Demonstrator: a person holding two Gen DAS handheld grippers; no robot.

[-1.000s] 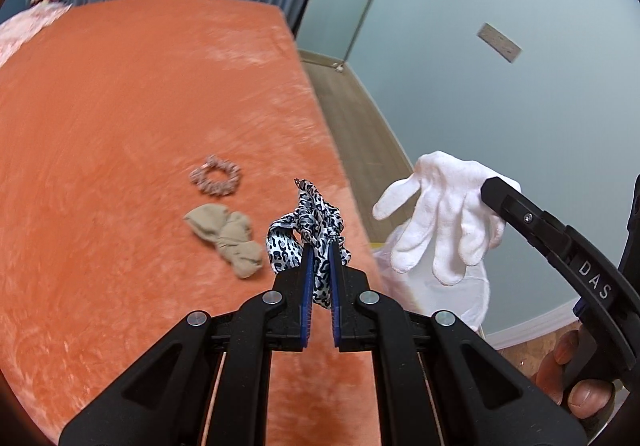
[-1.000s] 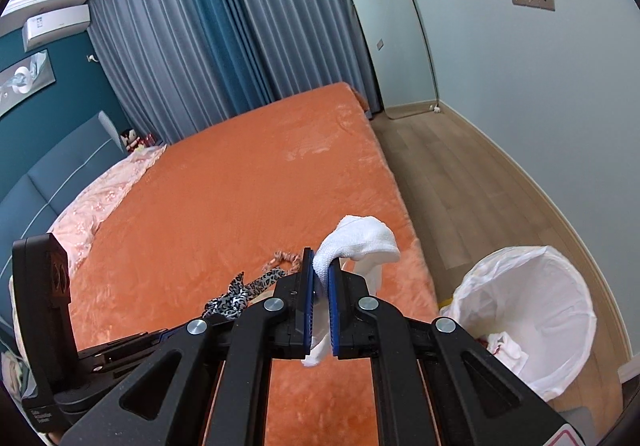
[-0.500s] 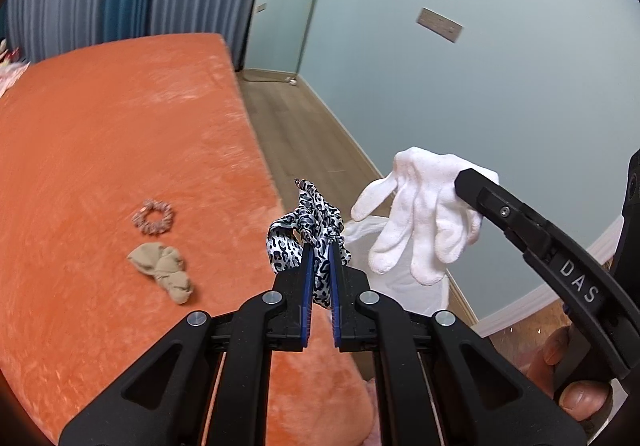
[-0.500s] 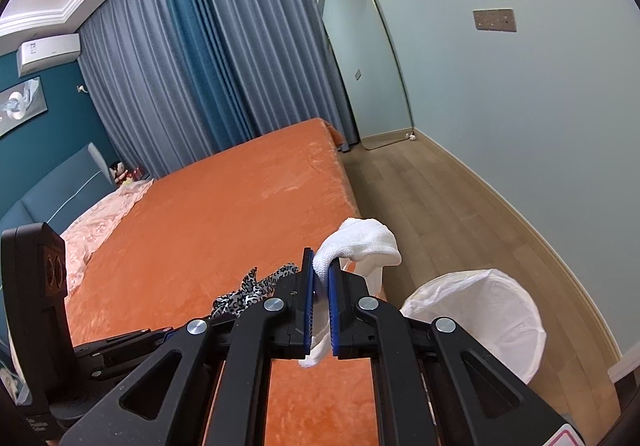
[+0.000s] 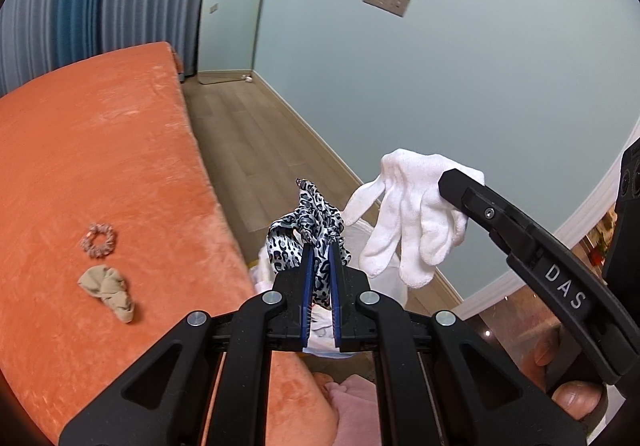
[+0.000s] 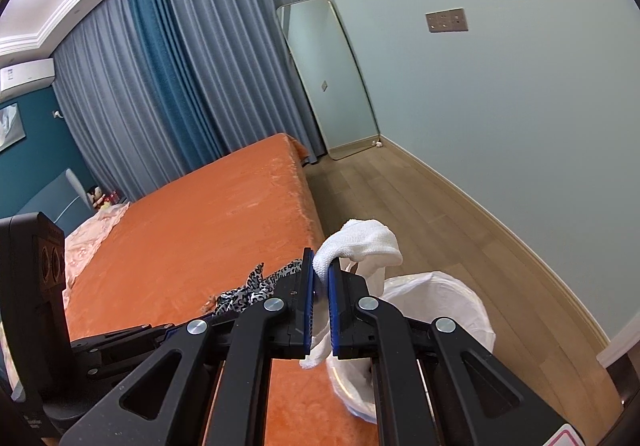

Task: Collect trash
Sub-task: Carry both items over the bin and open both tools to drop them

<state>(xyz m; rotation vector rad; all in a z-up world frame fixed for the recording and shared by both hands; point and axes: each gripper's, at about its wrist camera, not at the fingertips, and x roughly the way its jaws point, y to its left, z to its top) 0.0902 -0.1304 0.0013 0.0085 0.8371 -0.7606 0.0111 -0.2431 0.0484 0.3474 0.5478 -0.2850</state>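
My left gripper (image 5: 320, 258) is shut on a leopard-print scrunchie (image 5: 308, 224), held in the air past the bed's edge, above the white-lined trash bin (image 5: 384, 274). My right gripper (image 6: 321, 266) is shut on a white glove (image 6: 362, 242), which hangs just right of the scrunchie in the left wrist view (image 5: 412, 213). The bin (image 6: 452, 310) stands on the floor beside the bed, below and right of the right gripper. The scrunchie also shows in the right wrist view (image 6: 256, 286).
The orange bed (image 5: 100, 165) carries a pink scrunchie (image 5: 98, 241) and a beige crumpled cloth (image 5: 108, 288) near its edge. Wood floor (image 6: 420, 205) runs between bed and pale wall. A mirror (image 6: 328, 77) leans in the corner by the curtains.
Both grippers have swung right, off the bed toward the floor and the bin, each still holding its item. The bin now sits closer under them.
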